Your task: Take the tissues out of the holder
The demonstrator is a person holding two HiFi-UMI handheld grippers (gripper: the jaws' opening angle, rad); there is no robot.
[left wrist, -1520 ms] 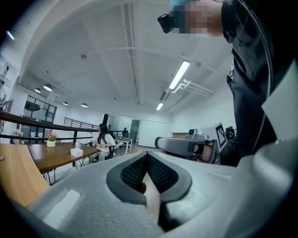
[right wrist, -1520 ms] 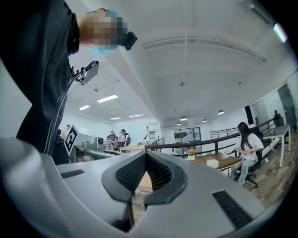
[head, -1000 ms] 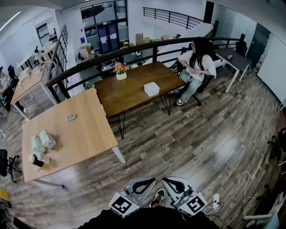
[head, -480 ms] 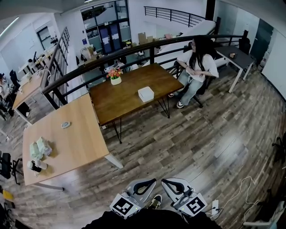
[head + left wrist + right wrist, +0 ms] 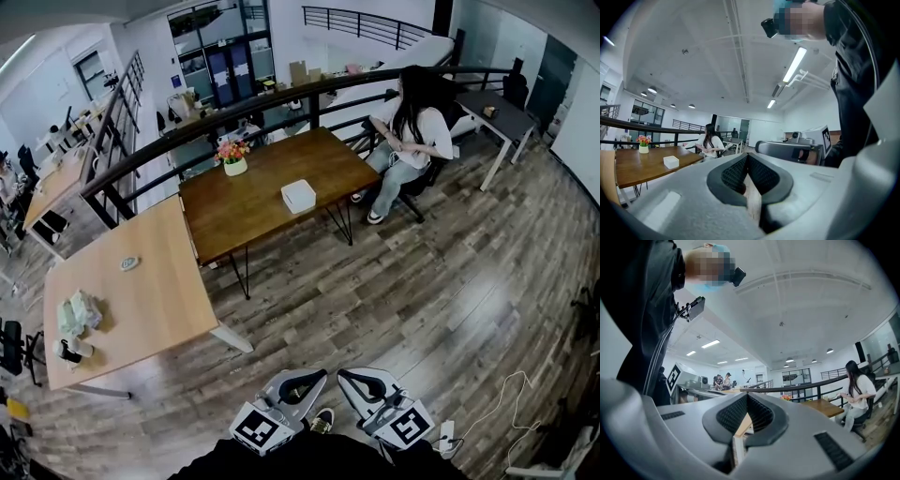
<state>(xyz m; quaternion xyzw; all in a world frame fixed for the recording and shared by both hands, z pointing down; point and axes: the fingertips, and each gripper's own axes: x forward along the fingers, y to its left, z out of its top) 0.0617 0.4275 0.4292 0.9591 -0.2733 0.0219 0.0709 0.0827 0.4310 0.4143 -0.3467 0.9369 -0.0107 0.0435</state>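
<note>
- Task not started, going by the frames: nothing is held and no tissue is out.
- Left gripper [image 5: 317, 378] sits low at the near edge of the head view, close to the person's body; the left gripper view shows its jaws pressed together with nothing between them.
- Right gripper [image 5: 347, 378] is just beside it, on the right; same story, jaws closed and empty.
- Likely holder: white box [image 5: 298, 196] on the dark wooden table [image 5: 246, 208], far from both grippers, across open floor. Can't tell at this range whether tissue pokes out of the top.
- Pale green packs [image 5: 77, 311] on the light table [image 5: 150, 291] at left could also be tissues; too small to say.
- Left to do: reach the table, steady the holder, pinch the tissues, pull them out. That's the whole job.
</note>
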